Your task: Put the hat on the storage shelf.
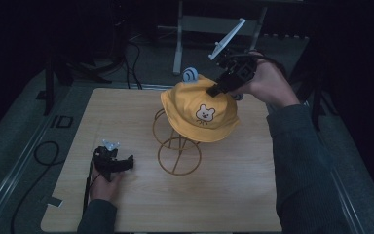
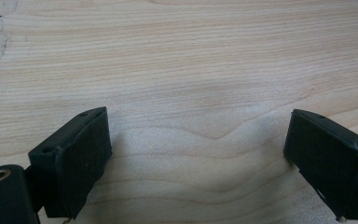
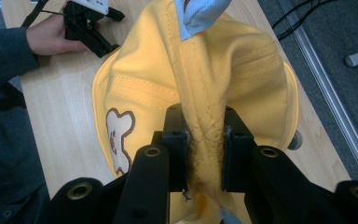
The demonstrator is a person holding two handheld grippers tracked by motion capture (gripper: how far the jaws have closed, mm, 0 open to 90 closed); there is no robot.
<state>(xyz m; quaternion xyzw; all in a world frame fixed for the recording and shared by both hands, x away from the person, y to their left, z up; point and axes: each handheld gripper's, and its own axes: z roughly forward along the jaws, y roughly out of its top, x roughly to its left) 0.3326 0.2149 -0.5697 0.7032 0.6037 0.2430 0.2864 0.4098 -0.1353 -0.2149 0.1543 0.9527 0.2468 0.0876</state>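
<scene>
Nearest to us, the left claw [image 1: 126,163] rests low on the wooden tabletop [image 1: 233,195], held in the person's left hand [image 1: 104,185] near the front left corner. In the left gripper view its jaws stand wide apart over bare wood grain, with nothing between them.

Further in, near the middle of the tabletop, we see a gold wire stand [image 1: 177,153] — a round ring base with curved wire rising from it. A yellow bucket hat [image 1: 199,114] hangs over the top of the stand, its brim drooping on all sides. On the front we can make out a small white bear face outlined in brown; we find no readable lettering on the hat. A light blue ear [image 1: 191,74] stands up at its far edge.

Farther still, the right claw [image 1: 214,90] reaches in from the far right, held in the right hand [image 1: 268,83]. In the right gripper view its jaws are pinched onto a bunched fold of the hat's crown [image 3: 205,135] — the fabric is creased between them.

On the floor by the left edge, we read "ID" [image 1: 61,121].
</scene>
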